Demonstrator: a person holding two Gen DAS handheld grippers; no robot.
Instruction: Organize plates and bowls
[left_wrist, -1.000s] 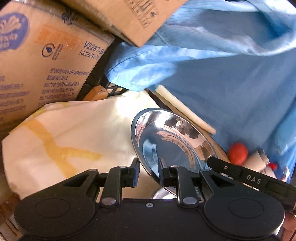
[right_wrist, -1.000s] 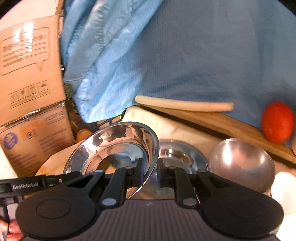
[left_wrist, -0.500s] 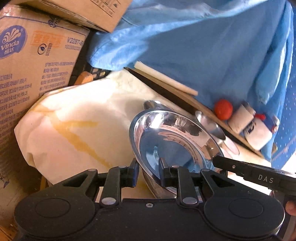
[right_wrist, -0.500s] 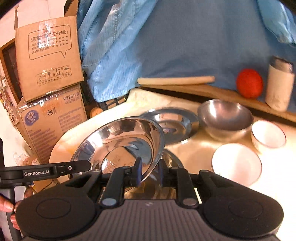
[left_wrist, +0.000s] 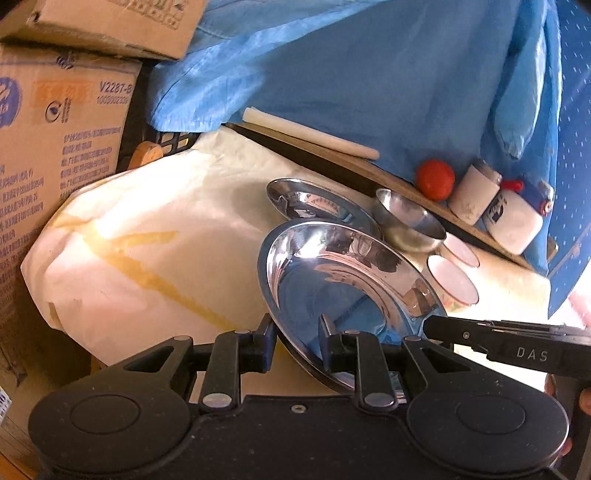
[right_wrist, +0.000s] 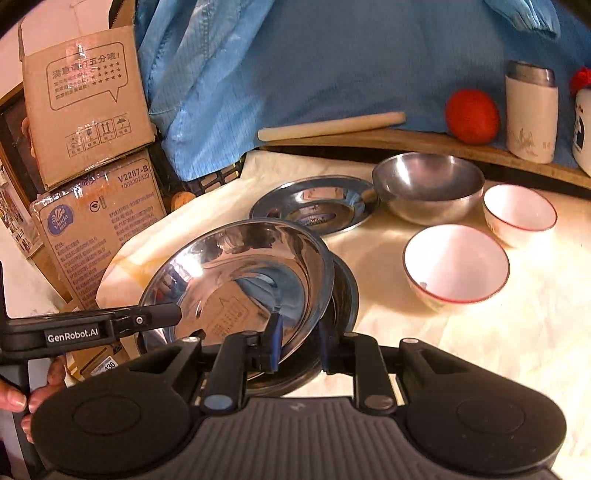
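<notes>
Both tongs grasp one steel plate: the left tongs (left_wrist: 295, 341) pinch its near rim at the bottom centre of the left view, and the right tongs (right_wrist: 299, 345) pinch the opposite rim at the bottom centre of the right view. The plate (right_wrist: 236, 284) is tilted and raised just above another steel dish (right_wrist: 345, 291) that lies under it on the surface (right_wrist: 498, 350), which is covered with a cream cloth. Behind them, in the middle of the right view, a second plate (right_wrist: 314, 206) lies flat, touching or just beside a steel bowl (right_wrist: 428, 186) to its right. Two white bowls sit right of centre: the nearer bowl (right_wrist: 456, 266) and the farther bowl (right_wrist: 519, 212), close together. Along the back a wooden board (right_wrist: 424, 142) carries a rolling pin (right_wrist: 332, 125), a red ball (right_wrist: 471, 116) and a white flask (right_wrist: 532, 114). Cardboard boxes (right_wrist: 85, 103) stand stacked at the upper left, and blue cloth (right_wrist: 332, 55) hangs across the top.
</notes>
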